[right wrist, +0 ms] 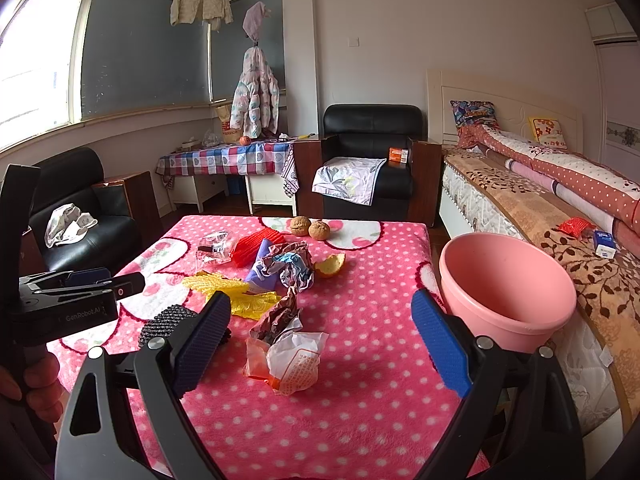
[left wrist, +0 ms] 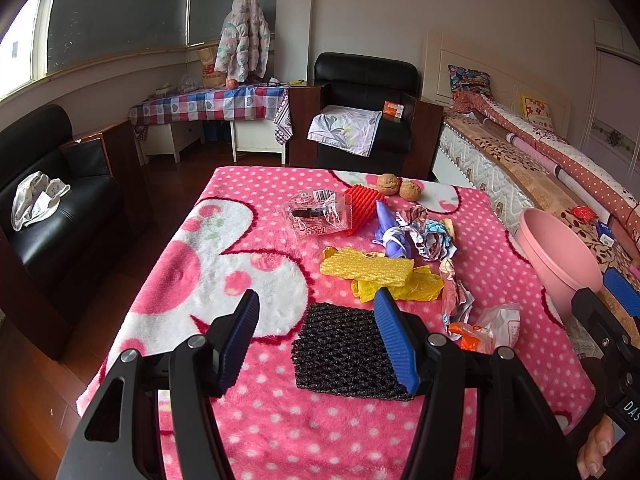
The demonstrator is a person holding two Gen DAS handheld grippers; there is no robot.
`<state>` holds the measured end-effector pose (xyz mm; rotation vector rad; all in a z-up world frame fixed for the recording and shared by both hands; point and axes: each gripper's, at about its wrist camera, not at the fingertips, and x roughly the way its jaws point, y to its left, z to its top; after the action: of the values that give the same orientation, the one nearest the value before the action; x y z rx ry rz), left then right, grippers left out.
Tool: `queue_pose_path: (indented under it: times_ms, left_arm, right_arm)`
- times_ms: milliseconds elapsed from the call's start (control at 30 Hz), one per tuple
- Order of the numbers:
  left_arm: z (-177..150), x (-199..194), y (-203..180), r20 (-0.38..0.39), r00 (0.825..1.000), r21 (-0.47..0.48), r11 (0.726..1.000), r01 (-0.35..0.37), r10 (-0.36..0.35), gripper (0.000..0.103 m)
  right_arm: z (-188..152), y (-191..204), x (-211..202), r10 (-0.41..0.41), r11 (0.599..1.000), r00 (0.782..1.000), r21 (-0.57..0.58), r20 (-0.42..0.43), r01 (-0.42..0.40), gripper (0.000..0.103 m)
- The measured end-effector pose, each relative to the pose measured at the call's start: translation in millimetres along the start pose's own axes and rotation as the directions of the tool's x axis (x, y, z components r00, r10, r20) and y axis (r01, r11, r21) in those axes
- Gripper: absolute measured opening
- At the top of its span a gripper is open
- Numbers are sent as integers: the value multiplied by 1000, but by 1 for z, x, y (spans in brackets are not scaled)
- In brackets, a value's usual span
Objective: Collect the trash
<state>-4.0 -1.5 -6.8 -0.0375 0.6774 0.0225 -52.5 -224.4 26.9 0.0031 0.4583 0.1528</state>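
Left gripper (left wrist: pixel 318 344) is spread wide, nothing between its fingers; it hangs low over the near part of the pink polka-dot blanket (left wrist: pixel 280 420), with the black foam mesh pad (left wrist: pixel 340 352) partly behind its right finger. Right gripper (right wrist: pixel 320 344) is also wide and empty, above the crumpled white-and-orange plastic wrapper (right wrist: pixel 290 364), which lies between its fingers in the right wrist view; contact can't be judged.

Trash is scattered mid-table: yellow foam net (left wrist: pixel 366 266) lying on a yellow wrapper (left wrist: pixel 400 288), purple wrapper (left wrist: pixel 388 228) just beside a crumpled paper wad (left wrist: pixel 426 234), red foam net (left wrist: pixel 360 208) touching a clear plastic package (left wrist: pixel 314 214), a twisted brown-and-white paper strip (right wrist: pixel 280 314), and an orange peel (right wrist: pixel 332 266). Two walnuts (left wrist: pixel 398 187) sit at the far edge, side by side.

Pink basin (right wrist: pixel 506 288) is at the table's right side, next to the bed (right wrist: pixel 560 216), empty as far as visible. A hand (right wrist: pixel 36 384) grips the left tool's handle.
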Motion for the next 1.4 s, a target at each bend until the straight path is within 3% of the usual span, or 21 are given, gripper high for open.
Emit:
queue_pose_path:
  times_ms: [433, 600, 733, 900, 1067, 1233, 1400]
  left_arm:
    - [1, 0, 0, -4, 1000, -17, 1000, 22, -22, 59]
    - [8, 0, 14, -6, 999, -67, 996, 53, -54, 59]
    - [9, -3, 24, -3, 995, -29, 995, 100, -101, 59]
    - [0, 1, 32, -36, 991, 0, 991, 131, -130, 59]
    - [-3, 13, 40, -81, 981, -60, 983, 172, -176, 59]
    - [4, 21, 24, -86, 964, -43, 967, 249, -252, 59]
    - [11, 37, -6, -104, 955, 27, 959, 283, -279, 59]
  right_arm:
    - [6, -6, 0, 3, 999, 1000, 36, -11, -3, 92]
    - [9, -10, 0, 15, 1000, 1000, 24, -18, -14, 92]
    - [10, -12, 0, 28, 1000, 1000, -14, -11, -28, 92]
    - [4, -14, 9, 76, 997, 995, 0, -65, -76, 82]
    - [-3, -11, 17, 119, 993, 987, 6, -108, -119, 78]
    - [-10, -9, 26, 160, 987, 977, 8, -144, -160, 77]
    - [-17, -8, 35, 191, 981, 963, 15, -189, -192, 77]
